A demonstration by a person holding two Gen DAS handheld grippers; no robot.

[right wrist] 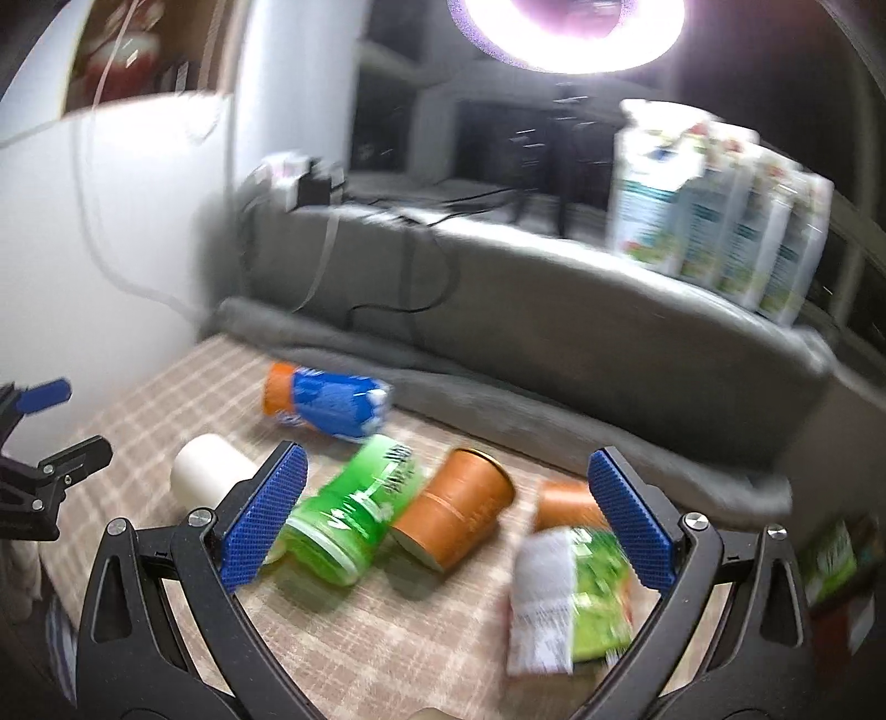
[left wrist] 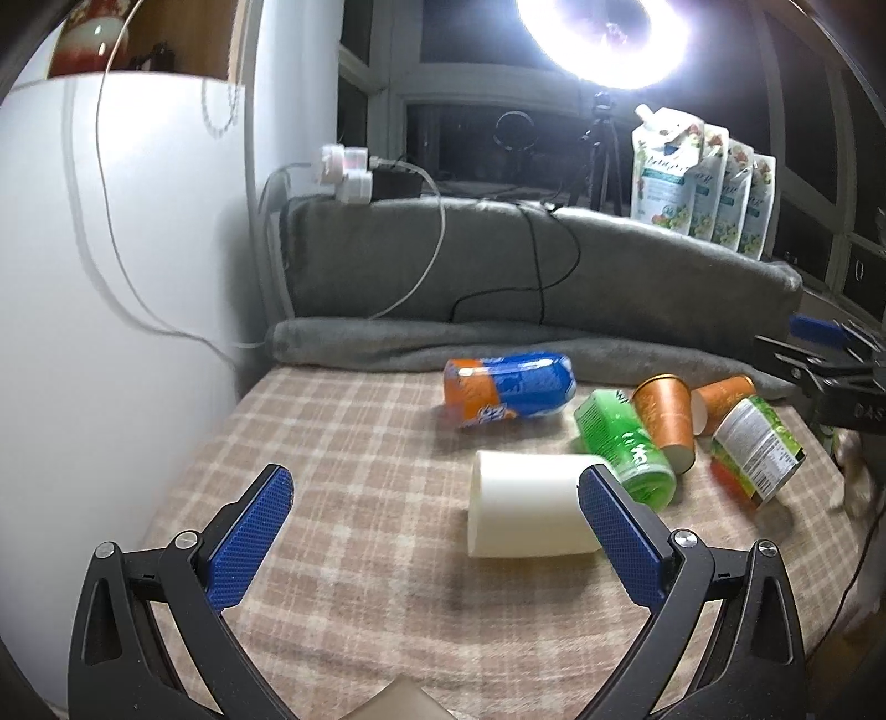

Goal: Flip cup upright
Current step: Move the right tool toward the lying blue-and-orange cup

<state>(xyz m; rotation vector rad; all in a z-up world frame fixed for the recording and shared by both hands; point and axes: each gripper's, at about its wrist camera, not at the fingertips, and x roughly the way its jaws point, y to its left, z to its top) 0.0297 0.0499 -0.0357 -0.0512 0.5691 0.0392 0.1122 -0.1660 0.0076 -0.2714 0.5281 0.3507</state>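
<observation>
Ahead of the left tool [left wrist: 434, 512], spread wide and empty, the white cup [left wrist: 529, 504] lies on its side on the bench [left wrist: 343, 443] — just beside its right pad. Rightward, the right tool [right wrist: 446, 507] hovers equally wide, empty, over toppled cans — apparently just approaching.

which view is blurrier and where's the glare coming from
Right wrist view is motion-smeared: the green cup and pouches streak. Left wrist view is sharp, the white cup crisp. The ring light blows out the top of both views.
</observation>
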